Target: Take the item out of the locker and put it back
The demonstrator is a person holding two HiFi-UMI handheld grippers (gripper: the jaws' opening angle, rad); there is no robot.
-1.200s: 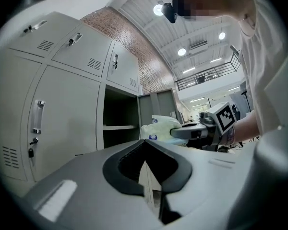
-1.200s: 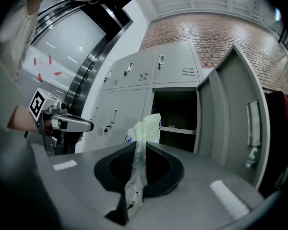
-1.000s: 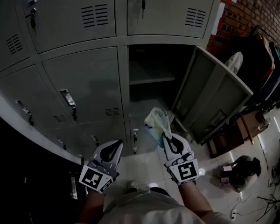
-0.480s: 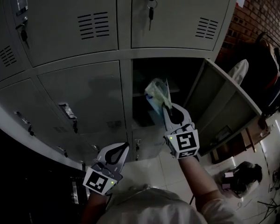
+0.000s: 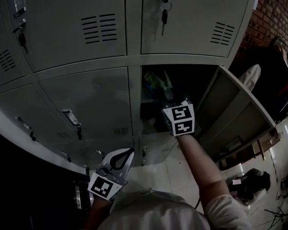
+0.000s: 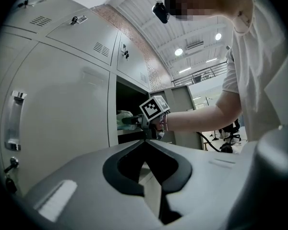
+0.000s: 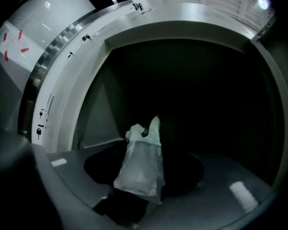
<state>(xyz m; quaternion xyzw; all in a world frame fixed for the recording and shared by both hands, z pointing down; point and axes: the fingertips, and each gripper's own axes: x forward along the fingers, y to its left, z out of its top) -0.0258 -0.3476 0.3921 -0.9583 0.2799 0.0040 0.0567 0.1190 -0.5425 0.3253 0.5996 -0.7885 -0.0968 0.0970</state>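
A pale, thin plastic bag (image 5: 158, 80) stands inside the open locker compartment (image 5: 192, 83), above its inner shelf. My right gripper (image 5: 165, 97) reaches level into that dark opening; its marker cube (image 5: 179, 120) sits at the doorway. In the right gripper view the bag (image 7: 141, 164) rises upright between the jaws of the right gripper (image 7: 146, 152), which have just been opening and stand apart from it. My left gripper (image 5: 127, 152) hangs low in front of the closed lockers, shut and empty. The left gripper view shows the left gripper (image 6: 146, 140) with tips together and the bag (image 6: 124, 120) beyond.
The compartment's door (image 5: 235, 109) swings out to the right. Keys (image 5: 163, 7) hang from the locker door above. Closed doors with a handle (image 5: 72, 119) fill the left. A brick wall (image 5: 273, 13) and bags on the tiled floor (image 5: 252, 181) lie to the right.
My right gripper has travelled up and forward with the bag, from in front of the lockers into the open compartment. Its jaws have parted. The left gripper has stayed low.
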